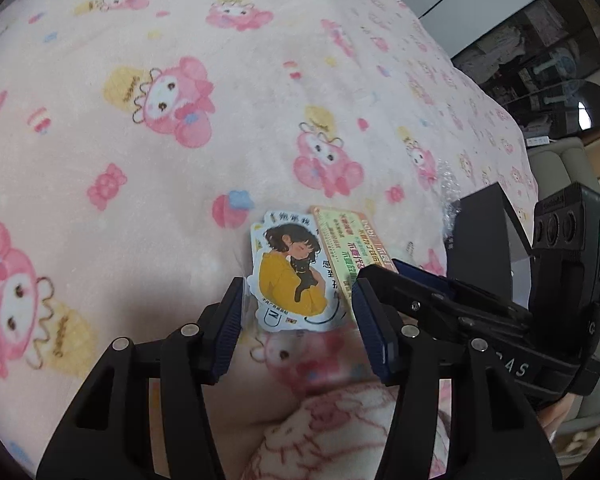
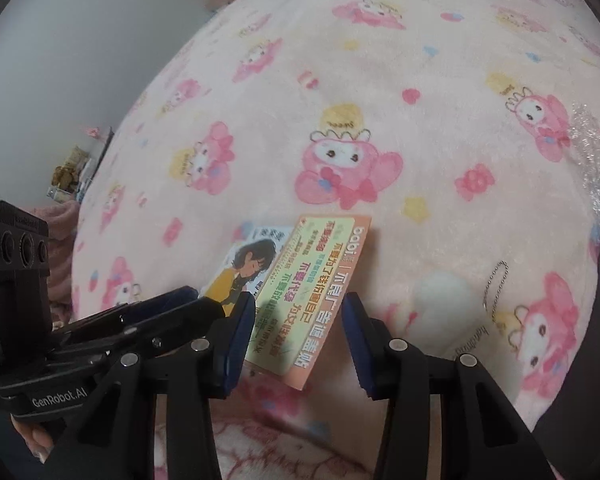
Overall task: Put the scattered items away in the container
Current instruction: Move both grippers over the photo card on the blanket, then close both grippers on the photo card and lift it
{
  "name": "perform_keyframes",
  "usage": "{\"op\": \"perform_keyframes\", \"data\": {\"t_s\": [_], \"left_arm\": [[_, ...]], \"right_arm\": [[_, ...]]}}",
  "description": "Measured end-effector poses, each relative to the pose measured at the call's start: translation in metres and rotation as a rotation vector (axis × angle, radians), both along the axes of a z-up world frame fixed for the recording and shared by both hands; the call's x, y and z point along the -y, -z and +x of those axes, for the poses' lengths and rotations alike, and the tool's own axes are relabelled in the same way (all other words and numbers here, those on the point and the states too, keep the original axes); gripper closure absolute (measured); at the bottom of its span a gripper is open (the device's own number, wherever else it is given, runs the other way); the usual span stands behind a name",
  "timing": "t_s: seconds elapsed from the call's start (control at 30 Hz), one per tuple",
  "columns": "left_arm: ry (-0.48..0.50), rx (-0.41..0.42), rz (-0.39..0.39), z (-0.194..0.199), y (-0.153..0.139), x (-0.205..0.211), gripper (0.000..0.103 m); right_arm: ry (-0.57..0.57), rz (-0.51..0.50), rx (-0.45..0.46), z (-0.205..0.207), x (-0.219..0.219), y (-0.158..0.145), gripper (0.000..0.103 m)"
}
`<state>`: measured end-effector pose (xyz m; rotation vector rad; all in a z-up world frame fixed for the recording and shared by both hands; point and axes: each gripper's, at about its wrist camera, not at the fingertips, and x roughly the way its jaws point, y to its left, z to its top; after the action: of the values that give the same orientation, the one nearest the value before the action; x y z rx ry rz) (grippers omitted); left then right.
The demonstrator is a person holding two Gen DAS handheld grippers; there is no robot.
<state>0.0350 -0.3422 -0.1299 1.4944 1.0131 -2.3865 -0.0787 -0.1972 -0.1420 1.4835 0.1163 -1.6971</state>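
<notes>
A die-cut card of a girl in yellow holding a black cat (image 1: 290,276) lies on the pink blanket, between the fingers of my open left gripper (image 1: 296,312). An orange card with green print (image 1: 346,248) overlaps its right edge. In the right wrist view the orange card (image 2: 300,300) lies between the fingers of my open right gripper (image 2: 300,320), with the girl card (image 2: 244,264) to its left. A white fluffy pompom with a ball chain (image 2: 444,300) lies to the right. The two grippers are side by side, close together.
The pink cartoon-print blanket (image 1: 180,160) covers the bed. A black box (image 1: 484,236) with bubble wrap (image 1: 448,184) sits at the right. Bubble wrap (image 2: 588,152) shows at the right edge of the right wrist view. Shelves and furniture stand beyond the bed's far right edge.
</notes>
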Motion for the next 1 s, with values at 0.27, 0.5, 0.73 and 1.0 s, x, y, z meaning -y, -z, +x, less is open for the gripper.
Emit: {"op": "perform_keyframes", "data": {"t_s": [0.27,0.5,0.73,1.0], "left_arm": [[0.044,-0.085,0.022,0.016,-0.031,-0.022,0.051],[-0.005,-0.043,-0.011,0.028,-0.025,-0.018,0.048],[-0.099,-0.005,0.05,0.034,0.005,0.012,0.045],[-0.013,0.081,0.108,0.01,0.047,0.016,0.045]], "right_arm": [[-0.001,-0.072,-0.019,0.015,-0.02,-0.037,0.061],[0.03,-0.058,-0.036,0.018,-0.045,-0.042,0.061],[0.064,0.005,0.0,0.005,-0.051,-0.019,0.06],[0.05,0.109,0.064,-0.02,-0.016,0.034,0.056]]}}
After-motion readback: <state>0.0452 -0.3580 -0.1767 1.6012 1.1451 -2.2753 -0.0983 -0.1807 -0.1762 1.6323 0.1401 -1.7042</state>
